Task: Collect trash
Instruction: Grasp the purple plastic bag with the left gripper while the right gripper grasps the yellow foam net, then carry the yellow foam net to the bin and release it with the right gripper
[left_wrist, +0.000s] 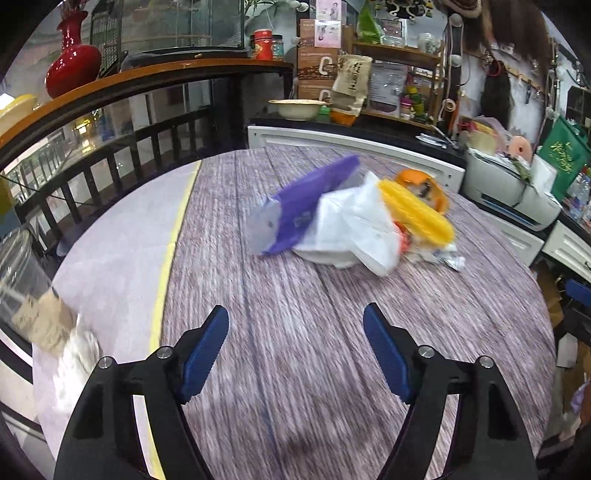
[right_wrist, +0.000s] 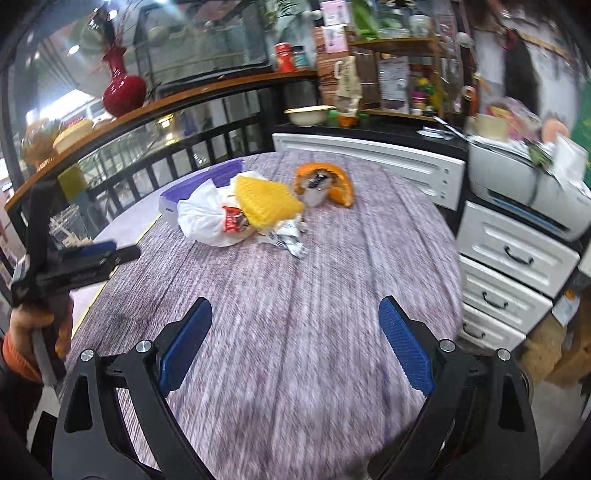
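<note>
A pile of trash lies on the far half of the purple wood-grain table (left_wrist: 295, 332): a white plastic bag (left_wrist: 354, 225), a purple wrapper (left_wrist: 306, 203), a yellow ribbed piece (left_wrist: 417, 210), an orange packet (left_wrist: 421, 184) and crumpled foil (left_wrist: 450, 258). In the right wrist view the white bag (right_wrist: 207, 218), the yellow piece (right_wrist: 266, 203), the orange packet (right_wrist: 325, 182) and the foil (right_wrist: 291, 240) show too. My left gripper (left_wrist: 295, 317) is open and empty, short of the pile. My right gripper (right_wrist: 295, 314) is open and empty, also short of it. The left gripper's side (right_wrist: 92, 258) shows at the left of the right wrist view.
A clear glass jar (left_wrist: 18, 277) stands at the table's left edge. White drawers (right_wrist: 509, 266) and a printer (right_wrist: 528, 192) stand to the right. A black railing (left_wrist: 110, 155) with a wooden ledge and a red vase (left_wrist: 74, 62) runs behind the table.
</note>
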